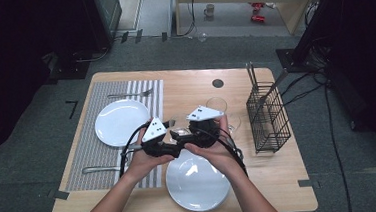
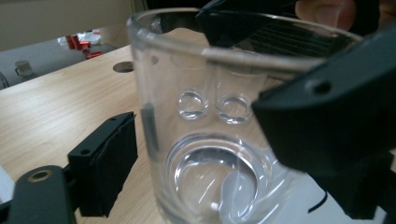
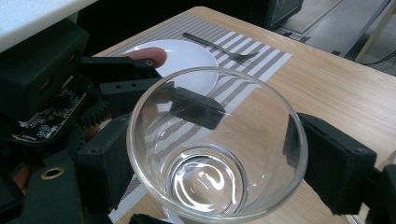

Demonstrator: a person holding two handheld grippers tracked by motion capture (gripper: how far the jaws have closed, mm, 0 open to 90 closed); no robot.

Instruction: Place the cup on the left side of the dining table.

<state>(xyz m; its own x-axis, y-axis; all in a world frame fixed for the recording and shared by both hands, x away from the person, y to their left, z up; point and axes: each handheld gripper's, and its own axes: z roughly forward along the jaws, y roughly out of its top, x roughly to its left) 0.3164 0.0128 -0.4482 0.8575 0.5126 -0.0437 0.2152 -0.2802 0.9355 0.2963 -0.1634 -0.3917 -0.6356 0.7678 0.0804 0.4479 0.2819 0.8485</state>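
The clear drinking glass (image 3: 217, 144) stands upright between the right gripper (image 3: 205, 154) jaws, which clasp its wall above the desk (image 1: 184, 83). The left gripper (image 2: 187, 140) straddles it from the opposite side, jaws wide.

Light falls from overhead onto the pale wooden table (image 1: 185, 91), leaving the room's edges nearly black in the high view, which is small and soft. The round white plate (image 1: 197, 180) near the person shows mild glare. In both gripper views the clear drinking glass (image 2: 205, 140) carries bright curled reflections in its base, and the nearest black parts look blurred, perhaps from closeness
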